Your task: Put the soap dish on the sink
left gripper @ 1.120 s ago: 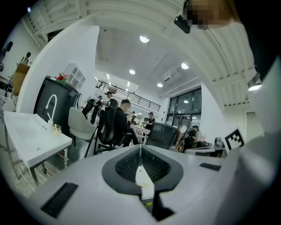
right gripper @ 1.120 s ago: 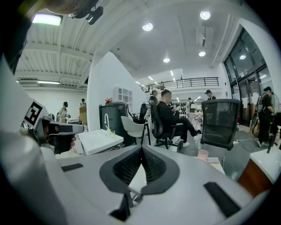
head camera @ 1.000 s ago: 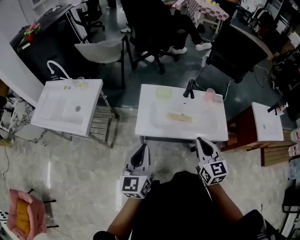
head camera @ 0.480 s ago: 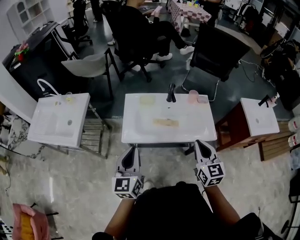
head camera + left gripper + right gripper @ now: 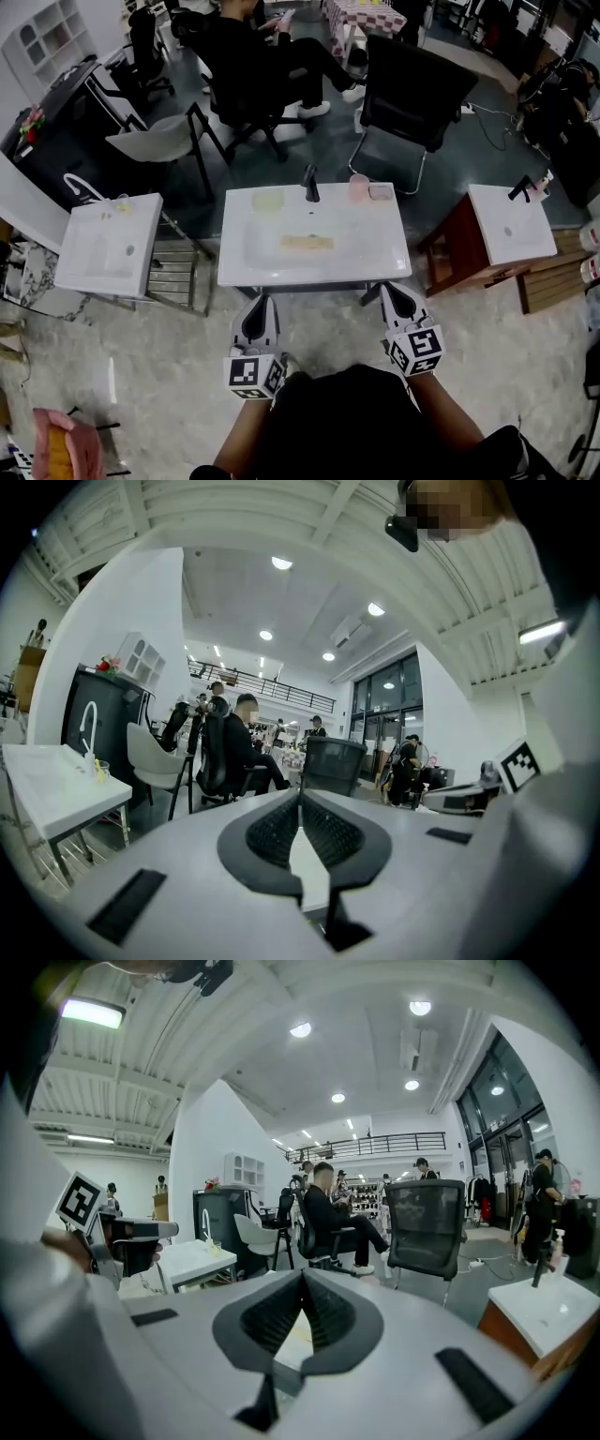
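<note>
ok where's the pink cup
The cup is in the head view, on the middle sink's back rim right of centre, between the black tap and a pink tray.

Pale marbled floor (image 5: 141,375) up close, dark grey floor (image 5: 323,141) beyond. On the dark part stand a black mesh chair (image 5: 412,80) and a white chair (image 5: 150,141). White shelf (image 5: 47,37) far left. Round ceiling lights (image 5: 300,1029), tall windows (image 5: 516,1101).

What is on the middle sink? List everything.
Along the sink's back edge: pale dish, black faucet, pink cup, pink box. In the basin: a tan object, covering whatever lies beneath.
</note>
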{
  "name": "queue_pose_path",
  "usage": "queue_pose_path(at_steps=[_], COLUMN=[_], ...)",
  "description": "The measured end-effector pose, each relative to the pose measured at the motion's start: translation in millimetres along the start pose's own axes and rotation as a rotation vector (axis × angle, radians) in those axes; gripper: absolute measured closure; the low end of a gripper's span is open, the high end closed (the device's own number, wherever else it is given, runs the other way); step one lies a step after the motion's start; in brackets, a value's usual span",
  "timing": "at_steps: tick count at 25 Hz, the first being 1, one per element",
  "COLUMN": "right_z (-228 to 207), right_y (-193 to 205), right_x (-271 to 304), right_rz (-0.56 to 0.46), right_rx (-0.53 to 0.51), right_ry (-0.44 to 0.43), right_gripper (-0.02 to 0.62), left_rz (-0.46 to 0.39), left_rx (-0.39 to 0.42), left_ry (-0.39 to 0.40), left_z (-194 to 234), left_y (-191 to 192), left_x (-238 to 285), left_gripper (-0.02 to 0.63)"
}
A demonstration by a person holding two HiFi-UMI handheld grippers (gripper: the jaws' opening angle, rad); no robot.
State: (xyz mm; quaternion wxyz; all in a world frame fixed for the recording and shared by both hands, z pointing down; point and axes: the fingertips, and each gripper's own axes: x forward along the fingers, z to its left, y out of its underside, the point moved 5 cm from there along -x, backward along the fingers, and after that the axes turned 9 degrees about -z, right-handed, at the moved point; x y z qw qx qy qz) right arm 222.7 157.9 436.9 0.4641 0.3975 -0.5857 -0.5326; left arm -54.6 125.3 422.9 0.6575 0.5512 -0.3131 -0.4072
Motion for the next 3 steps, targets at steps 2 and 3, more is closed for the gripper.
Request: queue_pose_path(at_steps=[2, 3], right_z=[-18.0, -27.1], right_y=[-1.1, -1.7], right_x=[-8.8, -13.2], right_rz=[-0.003, -0.005], right_rx=[0.002, 0.003], right_ry=[-0.006, -0.009], right_gripper=[0.597, 0.597], left_rz=[0.001, 0.001], left_rx=[-0.001, -0.001], left_ry=[-0.006, -0.009], left_z=[-21.0, -31.5], left_y=[3.6, 5.4], left_x=[4.2, 6.3], left_gripper=[0.588, 0.588])
